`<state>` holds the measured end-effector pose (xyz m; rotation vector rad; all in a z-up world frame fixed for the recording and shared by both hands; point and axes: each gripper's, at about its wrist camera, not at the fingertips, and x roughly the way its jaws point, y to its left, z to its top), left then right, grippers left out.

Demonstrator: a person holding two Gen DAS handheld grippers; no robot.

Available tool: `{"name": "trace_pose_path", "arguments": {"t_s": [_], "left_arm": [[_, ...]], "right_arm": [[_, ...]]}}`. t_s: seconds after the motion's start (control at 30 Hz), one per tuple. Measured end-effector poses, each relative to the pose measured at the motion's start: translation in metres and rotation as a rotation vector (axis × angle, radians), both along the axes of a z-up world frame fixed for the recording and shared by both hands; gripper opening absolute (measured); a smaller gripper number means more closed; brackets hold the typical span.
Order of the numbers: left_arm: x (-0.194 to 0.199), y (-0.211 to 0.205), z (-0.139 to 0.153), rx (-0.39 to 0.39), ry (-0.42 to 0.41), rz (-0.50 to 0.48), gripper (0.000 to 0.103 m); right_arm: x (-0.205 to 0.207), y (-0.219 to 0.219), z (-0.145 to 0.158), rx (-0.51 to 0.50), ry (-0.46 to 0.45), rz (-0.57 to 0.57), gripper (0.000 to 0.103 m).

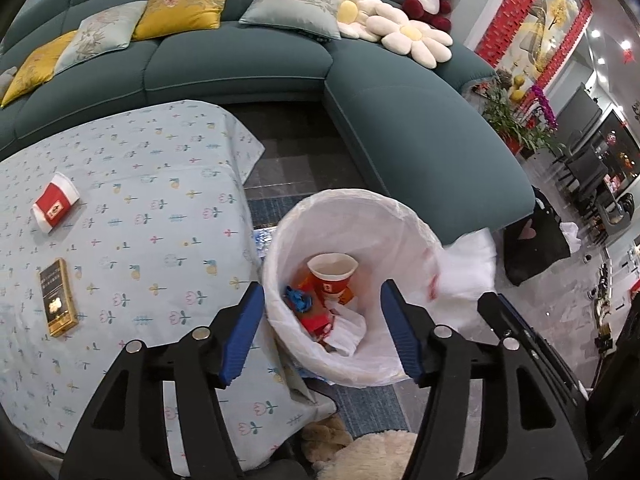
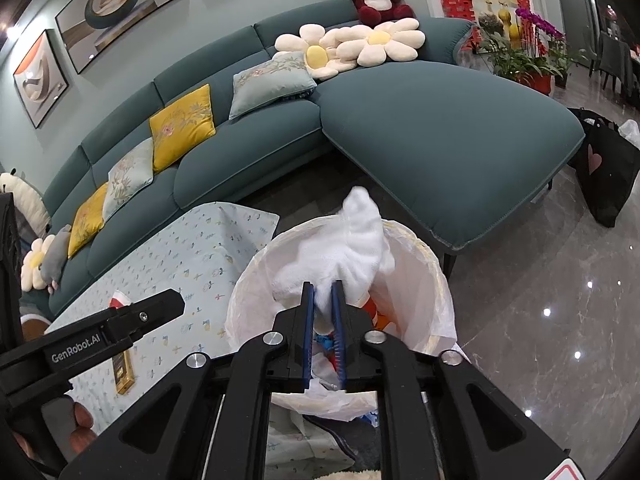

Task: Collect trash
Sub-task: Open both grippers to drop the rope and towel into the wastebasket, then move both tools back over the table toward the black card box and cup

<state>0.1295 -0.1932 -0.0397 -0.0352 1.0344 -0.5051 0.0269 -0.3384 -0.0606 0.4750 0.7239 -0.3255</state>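
Note:
A bin lined with a white bag [image 1: 340, 196] stands on the floor beside the table. Inside lie a red paper cup [image 1: 332, 274], a blue wrapper [image 1: 298, 300] and white tissue scraps. My left gripper [image 1: 320, 286] hangs open above the bin with nothing between its fingers. My right gripper [image 2: 323, 284] is shut on a crumpled white tissue [image 2: 352, 248], held over the bin's [image 2: 436, 264] mouth. On the flowered tablecloth [image 1: 140, 200] rest a flattened red and white paper cup [image 1: 54, 202] and a gold and black box [image 1: 58, 298].
A teal corner sofa [image 1: 400, 120] with cushions wraps behind the table and bin. A black bag [image 2: 608, 176] sits on the glossy floor to the right. A cream plush toy [image 1: 360, 452] lies on the floor below my left gripper. Potted plants [image 2: 520, 60] stand beyond the sofa.

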Motion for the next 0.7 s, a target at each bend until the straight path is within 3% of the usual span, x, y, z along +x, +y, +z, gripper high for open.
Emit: {"name": "trace_pose_path", "arguments": {"t_s": [0.37, 0.7], "left_arm": [[0.0, 0.022, 0.001, 0.016, -0.018, 0.054, 0.068], [0.001, 0.065, -0.002, 0.038, -0.022, 0.143, 0.078]], "right_arm": [[0.005, 0.012, 0.005, -0.009, 0.0, 0.017, 0.021], [0.007, 0.041, 0.015, -0.05, 0.007, 0.048, 0.043]]}}
